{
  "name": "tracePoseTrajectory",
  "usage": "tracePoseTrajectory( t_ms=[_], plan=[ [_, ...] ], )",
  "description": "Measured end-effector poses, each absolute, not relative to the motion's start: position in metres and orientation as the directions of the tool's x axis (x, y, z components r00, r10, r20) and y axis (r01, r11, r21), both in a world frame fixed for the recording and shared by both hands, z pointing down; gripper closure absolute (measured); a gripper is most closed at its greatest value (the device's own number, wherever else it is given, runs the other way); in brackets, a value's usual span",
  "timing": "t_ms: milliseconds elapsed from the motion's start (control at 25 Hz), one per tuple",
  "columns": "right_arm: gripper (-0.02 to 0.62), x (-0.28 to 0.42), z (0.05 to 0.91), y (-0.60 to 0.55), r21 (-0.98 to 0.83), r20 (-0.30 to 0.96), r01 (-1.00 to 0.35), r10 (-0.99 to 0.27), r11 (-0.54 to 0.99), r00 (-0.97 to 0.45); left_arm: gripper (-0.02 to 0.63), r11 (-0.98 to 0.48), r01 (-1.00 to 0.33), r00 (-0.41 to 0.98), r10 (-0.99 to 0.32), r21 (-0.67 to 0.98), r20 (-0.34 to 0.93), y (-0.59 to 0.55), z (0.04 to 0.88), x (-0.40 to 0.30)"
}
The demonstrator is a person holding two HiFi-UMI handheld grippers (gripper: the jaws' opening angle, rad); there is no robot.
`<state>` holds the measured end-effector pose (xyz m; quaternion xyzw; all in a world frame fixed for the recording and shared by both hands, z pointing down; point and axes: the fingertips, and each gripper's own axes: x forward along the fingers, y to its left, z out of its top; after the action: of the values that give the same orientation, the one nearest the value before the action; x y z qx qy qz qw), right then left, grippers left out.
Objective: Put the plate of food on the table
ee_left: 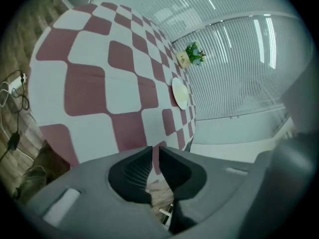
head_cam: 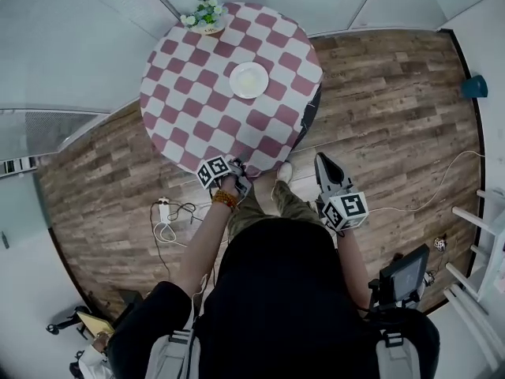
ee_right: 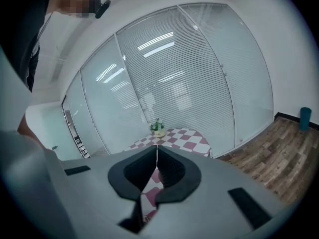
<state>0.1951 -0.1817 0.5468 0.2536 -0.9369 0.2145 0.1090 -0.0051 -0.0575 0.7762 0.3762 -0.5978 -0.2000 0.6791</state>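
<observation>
I hold my left gripper [head_cam: 239, 183] at the near edge of the round checked table [head_cam: 189, 109], fingers clenched on nothing. My right gripper [head_cam: 323, 163] hangs over the wood floor [head_cam: 379, 117], fingers clenched and empty too. The white plate [head_cam: 248, 80] sits on the table, past its middle. A small flower pot [head_cam: 207, 16] stands at the far edge.

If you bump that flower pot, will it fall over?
Probably: the flower pot looks small with a bushy top, so likely light and tippy. It stands near the edge of the table, so it might drop off.
</observation>
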Motion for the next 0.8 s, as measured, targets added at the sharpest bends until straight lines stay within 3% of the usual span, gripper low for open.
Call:
tracePoseTrajectory(
  t_ms=[280, 480, 640, 800],
  plan=[
    [0.583, 0.165, 0.574, -0.175, -0.364, 0.454, -0.418, -0.233, 0.833, -0.86, 0.578, 0.602, -0.327, 0.21, -0.705, 0.728, 0.678, 0.008, 0.738, -0.012],
    [0.584, 0.152, 0.612, -0.18, -0.431, 0.614, -0.466, -0.127, 0.773, -0.779, 0.578, 0.431, -0.361, 0.149, -0.848, 0.827, 0.508, -0.014, 0.661, -0.028],
    [0.583, 0.129, 0.625, -0.158, -0.424, 0.714, -0.378, 0.047, 0.823, -0.698, 0.579, 0.278, -0.646, 0.121, -0.883, 0.711, 0.454, -0.054, 0.606, -0.039],
    [0.584, 0.088, 0.571, -0.157, -0.355, 0.593, -0.228, 0.03, 0.906, -0.805, 0.58, 0.069, -0.939, 0.068, -0.923, 0.337, 0.379, -0.085, 0.534, -0.044]
  ],
)
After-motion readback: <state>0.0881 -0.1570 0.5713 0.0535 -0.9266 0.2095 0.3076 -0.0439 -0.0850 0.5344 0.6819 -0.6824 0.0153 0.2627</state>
